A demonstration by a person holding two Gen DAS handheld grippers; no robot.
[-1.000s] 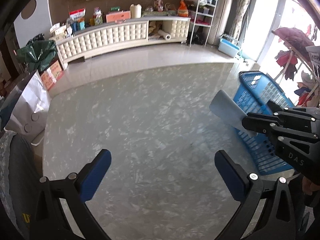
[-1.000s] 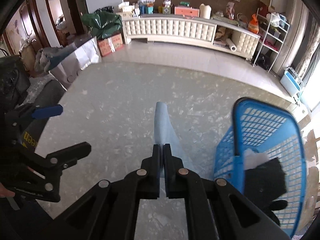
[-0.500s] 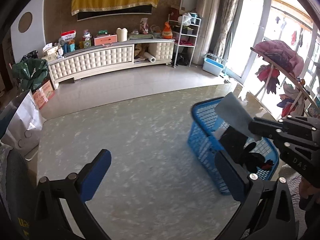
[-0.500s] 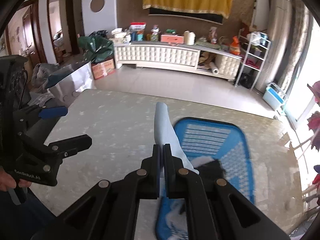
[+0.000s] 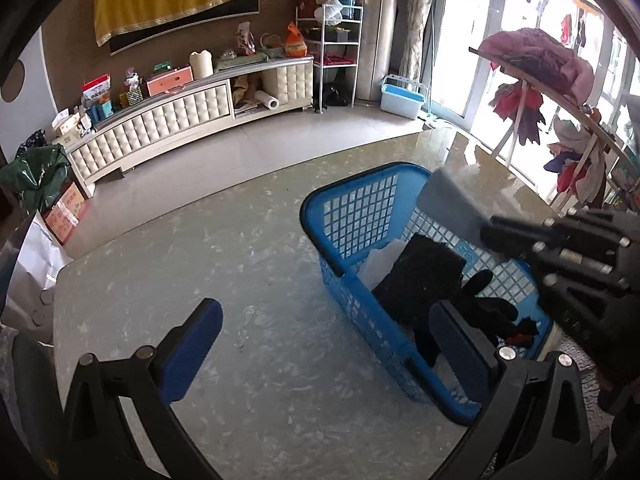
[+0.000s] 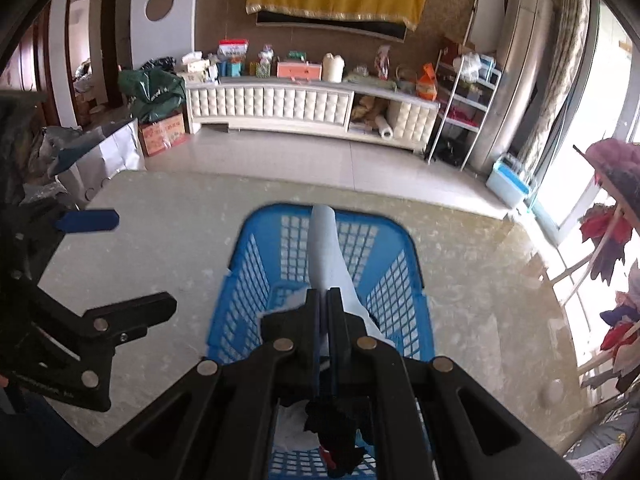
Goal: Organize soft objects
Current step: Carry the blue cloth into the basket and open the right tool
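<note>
The left gripper (image 5: 324, 344), black-framed with blue rubber pads, is hanging over the pale marbled glossy tabletop (image 5: 224, 256) with its jaws standing wide apart and nothing between them; its right pad is overlapping the near wall of the blue plastic lattice laundry basket (image 5: 360, 216) in the left wrist view. Inside that basket a black fabric piece (image 5: 424, 276) is lying over a white cloth (image 5: 380, 264), with a dark glove-like item (image 5: 488, 304) just beside them and a small red scrap at the near end. To the right, the right gripper (image 6: 324, 300), black with its jaws pressed together, is pinching a pale blue-grey sock (image 6: 326, 248) by its lower part. The sock is sticking up and forward out of the jaws, hanging above the open basket and clear of its rim. At the far right a slanted wooden drying rack (image 5: 560, 92) is carrying pink and red garments
</note>
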